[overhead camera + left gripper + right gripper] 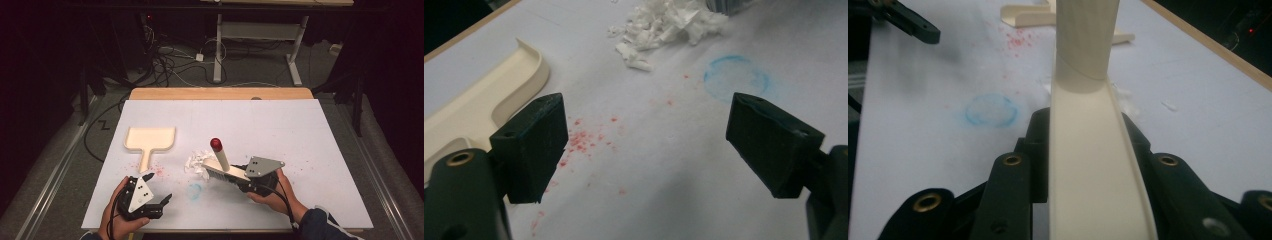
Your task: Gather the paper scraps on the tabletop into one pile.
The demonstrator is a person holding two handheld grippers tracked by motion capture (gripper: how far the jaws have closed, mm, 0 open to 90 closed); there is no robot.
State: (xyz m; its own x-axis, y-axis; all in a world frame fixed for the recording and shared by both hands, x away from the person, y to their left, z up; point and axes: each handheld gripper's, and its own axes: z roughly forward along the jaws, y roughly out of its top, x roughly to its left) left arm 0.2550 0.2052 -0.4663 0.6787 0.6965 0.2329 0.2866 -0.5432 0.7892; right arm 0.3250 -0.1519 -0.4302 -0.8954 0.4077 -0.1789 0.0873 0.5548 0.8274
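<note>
A person sits at a white table (300, 130), holding a gripper in each hand. The right gripper (239, 179) is clamped on a brush (223, 162), its jaws closed against both sides of the cream-coloured back; in the right gripper view the brush (1093, 170) rises straight up between the jaws as a long, smooth, cream plastic strip with a raised edge, narrowing into a round handle. From the high view the brush has a pale round handle that tilts up and away from the person, tipped with a dark red cap, and a row of dark bristles along its lower edge, resting on the table just right of centre. The bristles sit beside a small pile of torn white paper scraps (197, 162), touching its right side. The left gripper (162, 200) rests low near the front left edge, its jaws standing wide apart with nothing between them. Beyond it lies a cream dustpan (150, 138), flat on the table, handle pointing towards the person. Red specks (584, 142) are scattered near the dustpan handle, and a faint blue ring stain (736, 77) marks the paper cover between the two grippers.
</note>
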